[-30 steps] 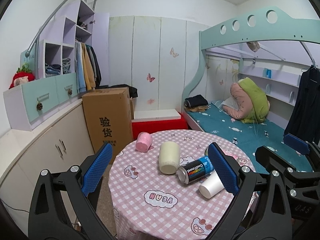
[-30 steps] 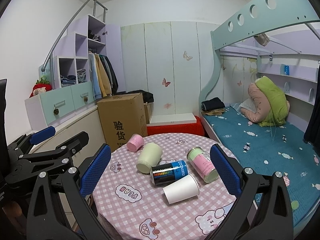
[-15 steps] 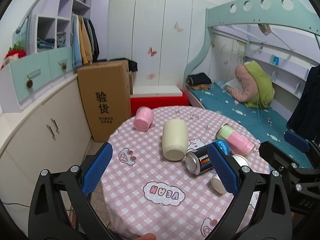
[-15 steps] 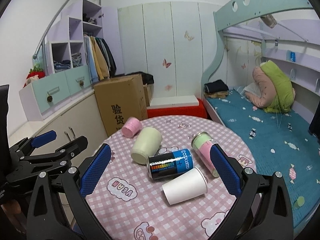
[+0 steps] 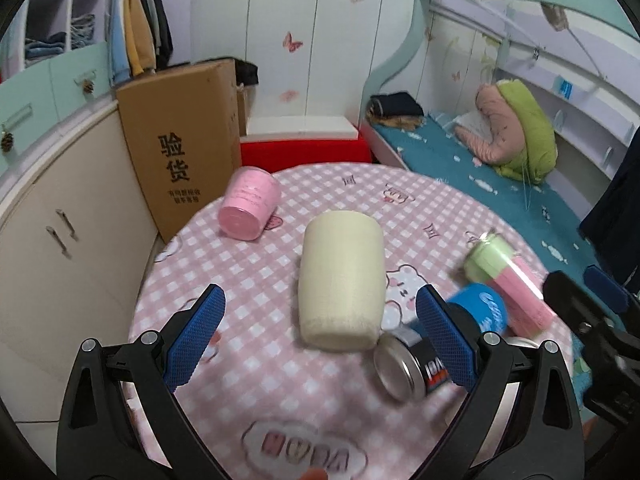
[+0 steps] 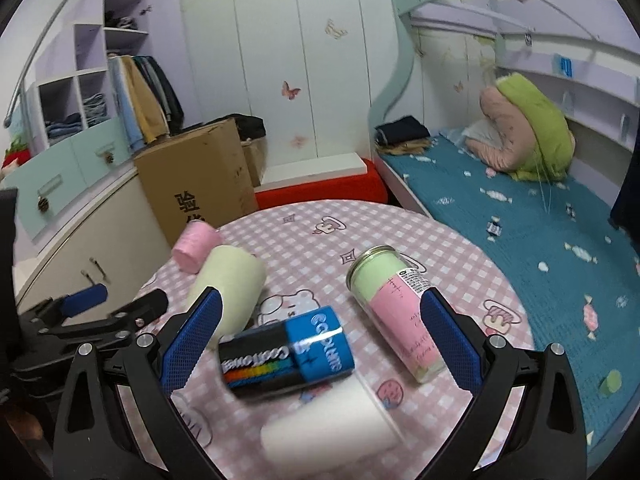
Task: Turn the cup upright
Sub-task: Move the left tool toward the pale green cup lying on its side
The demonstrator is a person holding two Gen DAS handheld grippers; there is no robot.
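Note:
A cream cup (image 5: 340, 280) lies on its side on the round pink checked table (image 5: 256, 400), its base toward me; it also shows in the right wrist view (image 6: 230, 292). A pink cup (image 5: 249, 209) lies on its side at the far left (image 6: 196, 245). A white paper cup (image 6: 328, 428) lies on its side near the front. My left gripper (image 5: 320, 340) is open, its jaws either side of the cream cup's near end, not touching. My right gripper (image 6: 320, 340) is open above a blue and black can (image 6: 286, 354).
A green and pink jar (image 6: 394, 314) lies on the table to the right. A cardboard box (image 5: 182, 148) stands behind the table on the left, with cabinets (image 5: 60, 208) beside it. A bunk bed (image 6: 520, 208) runs along the right.
Both grippers have moved forward and down toward the table. The cream cup now sits between the left jaws; the can sits between the right jaws. The objects have not moved.

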